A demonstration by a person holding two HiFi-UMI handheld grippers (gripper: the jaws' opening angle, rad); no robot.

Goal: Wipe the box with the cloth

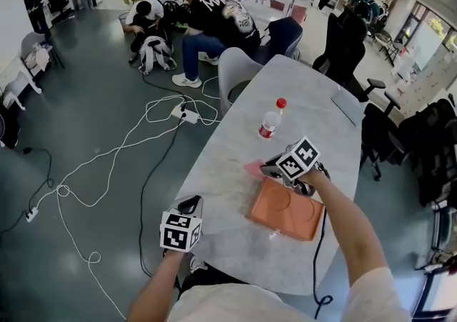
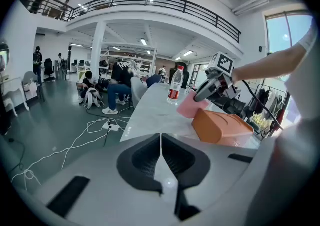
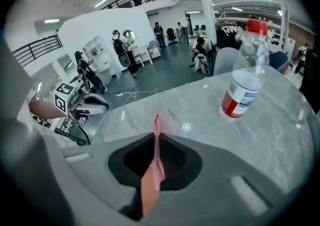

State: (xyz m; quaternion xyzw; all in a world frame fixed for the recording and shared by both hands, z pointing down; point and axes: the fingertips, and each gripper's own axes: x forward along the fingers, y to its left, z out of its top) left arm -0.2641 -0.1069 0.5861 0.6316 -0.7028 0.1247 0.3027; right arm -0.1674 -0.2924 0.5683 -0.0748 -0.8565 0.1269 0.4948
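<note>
The right tongs (image 3: 156, 135) are clenched on a thin pink cloth (image 3: 157, 167), whose fine-woven edge stands up between the jaws as a narrow pleat. The left tongs (image 2: 161, 140) are clenched too, jaws meeting on nothing. They are held low at the near edge of the surface (image 1: 235, 242), well apart from the work.

In the left gripper view the cloth droops as a soft flap at the far end of the box (image 1: 285, 211). Whether it touches the lid I cannot tell. The box is a flat orange case with rounded corners and a smooth matt lid with shallow round embossings. It lies flat on the pale, grey-veined, polished surface. Beyond it a clear plastic water bottle (image 1: 270, 120) with a red cap and label stands upright.

The wiping looks about to start. It would go best with the flap lowered flat onto the lid and drawn along its length in overlapping passes, pressing into the embossed dips. The hard jaw tips should stay off the finish. On so slick a surface the light box will likely slide, so the idle left tongs could brace its near edge.
</note>
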